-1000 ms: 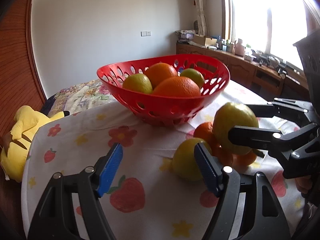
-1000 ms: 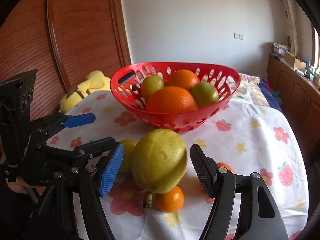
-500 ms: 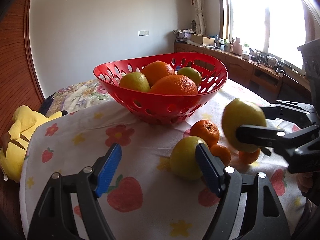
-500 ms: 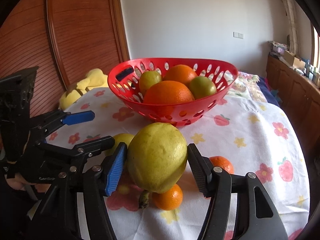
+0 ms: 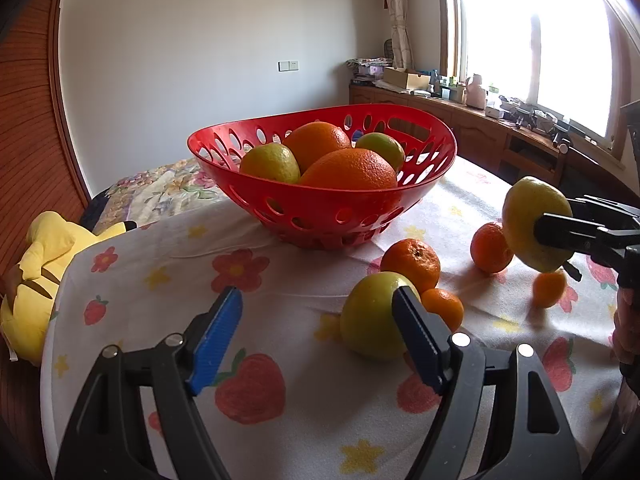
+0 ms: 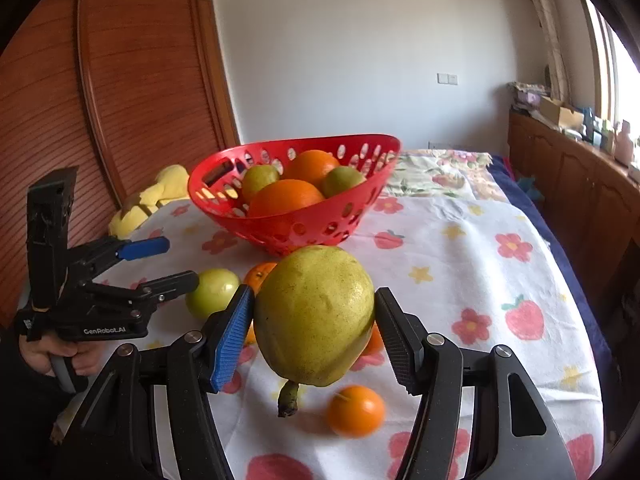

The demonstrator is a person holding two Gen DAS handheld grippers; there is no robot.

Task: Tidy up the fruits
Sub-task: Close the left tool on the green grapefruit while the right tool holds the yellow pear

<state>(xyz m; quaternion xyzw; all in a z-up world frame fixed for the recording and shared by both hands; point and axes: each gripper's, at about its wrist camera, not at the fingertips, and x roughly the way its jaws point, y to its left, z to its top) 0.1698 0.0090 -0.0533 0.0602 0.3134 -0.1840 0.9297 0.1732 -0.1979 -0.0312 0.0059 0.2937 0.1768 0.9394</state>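
The right gripper (image 6: 314, 334) pinches a yellow-green pear (image 6: 316, 316) above the tabletop (image 6: 460, 256), the red basket (image 6: 296, 224) at its 12 o'clock holding four citrus, while the left gripper (image 5: 316, 334) (spread, empty) faces a green fruit (image 5: 372, 316) and loose tangerines (image 5: 412, 258) not yet gathered.
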